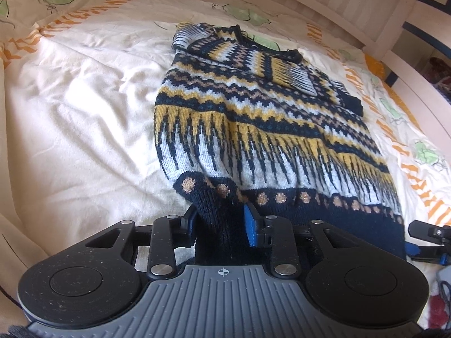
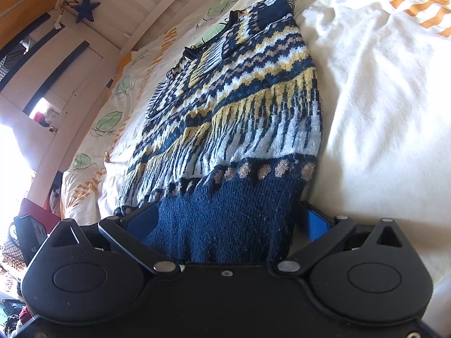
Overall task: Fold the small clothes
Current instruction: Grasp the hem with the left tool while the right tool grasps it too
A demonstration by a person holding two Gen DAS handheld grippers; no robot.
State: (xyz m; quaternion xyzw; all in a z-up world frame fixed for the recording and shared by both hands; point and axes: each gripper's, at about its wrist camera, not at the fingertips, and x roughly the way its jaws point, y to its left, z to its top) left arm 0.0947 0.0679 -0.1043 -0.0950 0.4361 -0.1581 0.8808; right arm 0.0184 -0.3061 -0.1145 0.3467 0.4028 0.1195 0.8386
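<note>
Left wrist: navy-yellow-white knit sweater, both claws clamped on its hem.

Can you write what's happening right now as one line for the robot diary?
scene: navy, yellow and white patterned knit sweater flat on cream bedsheet | left gripper: pinching navy hem | right gripper: hem between jaws

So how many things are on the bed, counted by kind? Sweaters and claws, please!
Sweaters: 1, the patterned knit sweater lying on the bedsheet.
Claws: 2, the left claw and the right claw, each at the sweater's dark hem.
Total: 3
</note>
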